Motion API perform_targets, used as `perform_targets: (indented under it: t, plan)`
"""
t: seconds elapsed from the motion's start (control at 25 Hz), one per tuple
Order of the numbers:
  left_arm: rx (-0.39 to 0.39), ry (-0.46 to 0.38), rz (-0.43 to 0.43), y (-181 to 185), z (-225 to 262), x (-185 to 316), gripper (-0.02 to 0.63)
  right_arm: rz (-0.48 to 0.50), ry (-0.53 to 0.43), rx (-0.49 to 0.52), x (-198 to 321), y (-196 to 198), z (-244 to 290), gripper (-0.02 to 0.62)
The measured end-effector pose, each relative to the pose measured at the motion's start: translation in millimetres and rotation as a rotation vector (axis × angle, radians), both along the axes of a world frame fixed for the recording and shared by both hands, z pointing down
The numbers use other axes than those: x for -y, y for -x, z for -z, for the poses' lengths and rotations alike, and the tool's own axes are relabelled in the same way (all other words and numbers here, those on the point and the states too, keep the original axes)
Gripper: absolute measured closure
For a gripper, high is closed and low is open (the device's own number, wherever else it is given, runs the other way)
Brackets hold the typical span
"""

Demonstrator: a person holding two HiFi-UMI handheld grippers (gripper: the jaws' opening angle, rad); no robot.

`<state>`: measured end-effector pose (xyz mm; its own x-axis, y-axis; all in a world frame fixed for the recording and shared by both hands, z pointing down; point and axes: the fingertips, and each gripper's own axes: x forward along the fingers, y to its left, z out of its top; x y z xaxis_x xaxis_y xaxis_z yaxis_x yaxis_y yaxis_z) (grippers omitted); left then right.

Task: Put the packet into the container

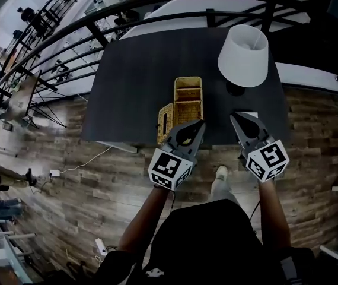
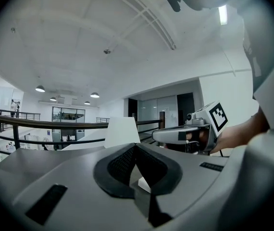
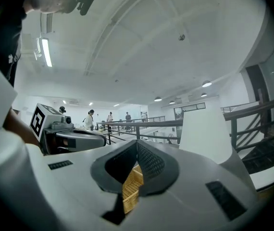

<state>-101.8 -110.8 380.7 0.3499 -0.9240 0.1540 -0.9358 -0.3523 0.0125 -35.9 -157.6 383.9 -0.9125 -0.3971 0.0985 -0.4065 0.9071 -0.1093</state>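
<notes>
The packet (image 1: 249, 114) is taken to be the small white flat thing that lies on the dark surface (image 1: 139, 82), just beyond the tip of the right claw (image 1: 235, 117) and near the foot of the lamp (image 1: 244, 55). Only a corner of it is seen, so its make cannot be told. It is judged to be light, thin and limp, likely to bend or slide if pushed flat against the surface. A hold is best taken on a free edge or corner, pinched across its thickness. The basket (image 1: 188, 100) stands well to the left of it, its open compartments facing up.

The right claw is pressed together and nothing is held in it. The left claw (image 1: 201, 123) is likewise pressed together and empty, held near the front of the basket. Neither claw is seen to touch the packet or the basket
</notes>
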Motion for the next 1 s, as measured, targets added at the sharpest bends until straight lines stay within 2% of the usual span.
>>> perform_targets:
  t: [0.4,1.0]
  plan:
    - [0.034,0.007,0.042,9,0,85,0.598,0.067,0.009,0.007,86,16,-3,0.591]
    - [0.049,0.032,0.082,10,-10,130,0.598,0.102,0.041,0.006,138,21,-18,0.589]
